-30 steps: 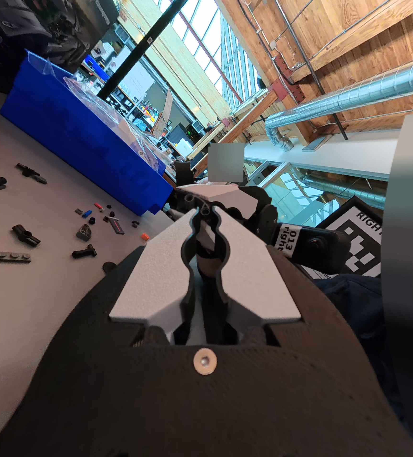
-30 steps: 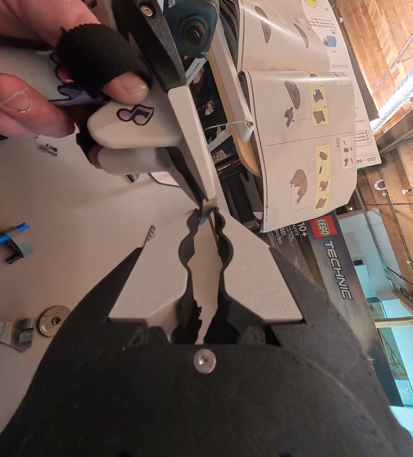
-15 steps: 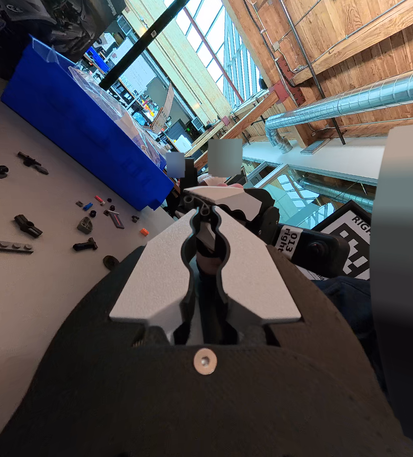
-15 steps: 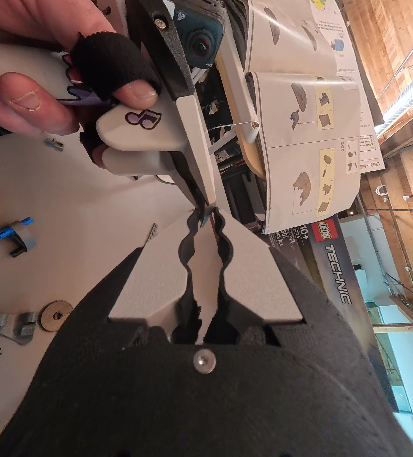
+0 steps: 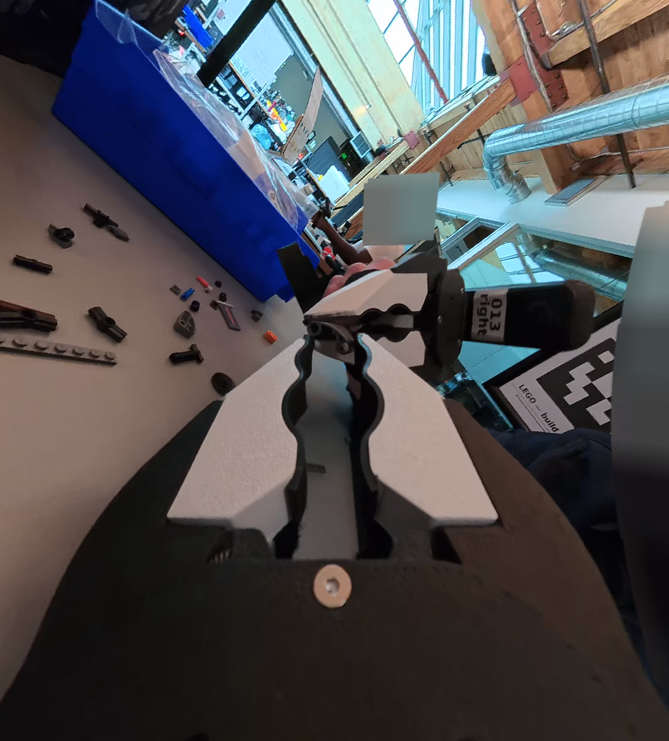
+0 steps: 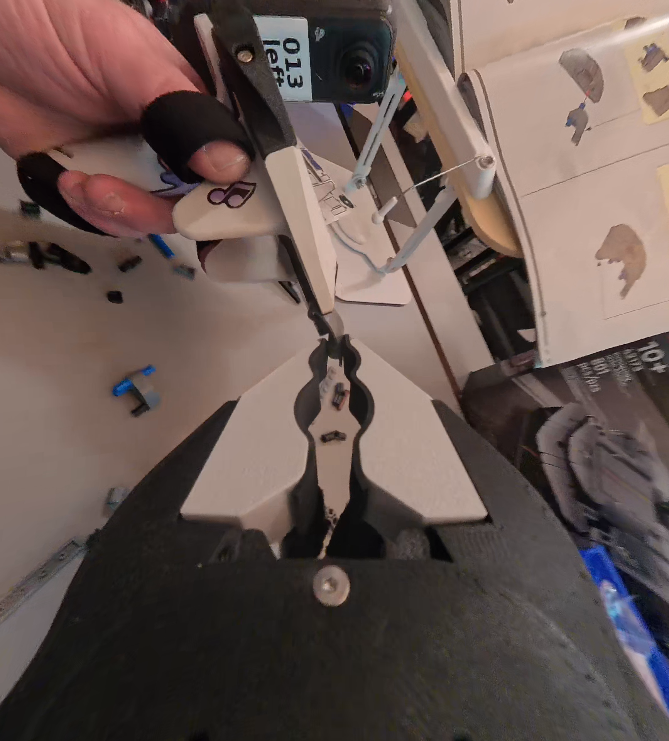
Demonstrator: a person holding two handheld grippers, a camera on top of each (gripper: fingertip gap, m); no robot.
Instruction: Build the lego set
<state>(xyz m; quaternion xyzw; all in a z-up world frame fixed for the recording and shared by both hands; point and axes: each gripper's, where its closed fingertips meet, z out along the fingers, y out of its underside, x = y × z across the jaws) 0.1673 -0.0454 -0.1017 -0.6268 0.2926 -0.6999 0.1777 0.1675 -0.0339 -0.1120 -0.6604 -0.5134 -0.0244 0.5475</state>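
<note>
Meeting tip to tip above the table: left gripper point(image 5: 331, 347) and right gripper point(image 6: 335, 348), both nearly closed, each pinching an end of the small dark grey curved lego piece point(image 5: 331, 335) bridging their tips.

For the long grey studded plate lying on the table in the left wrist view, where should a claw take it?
Probably across its narrow width near the middle, coming straight down from above. The long grey plate lies flat, studs up, on the table, so only its two long edges offer opposing faces. A mid-length grip should keep it balanced.
</note>
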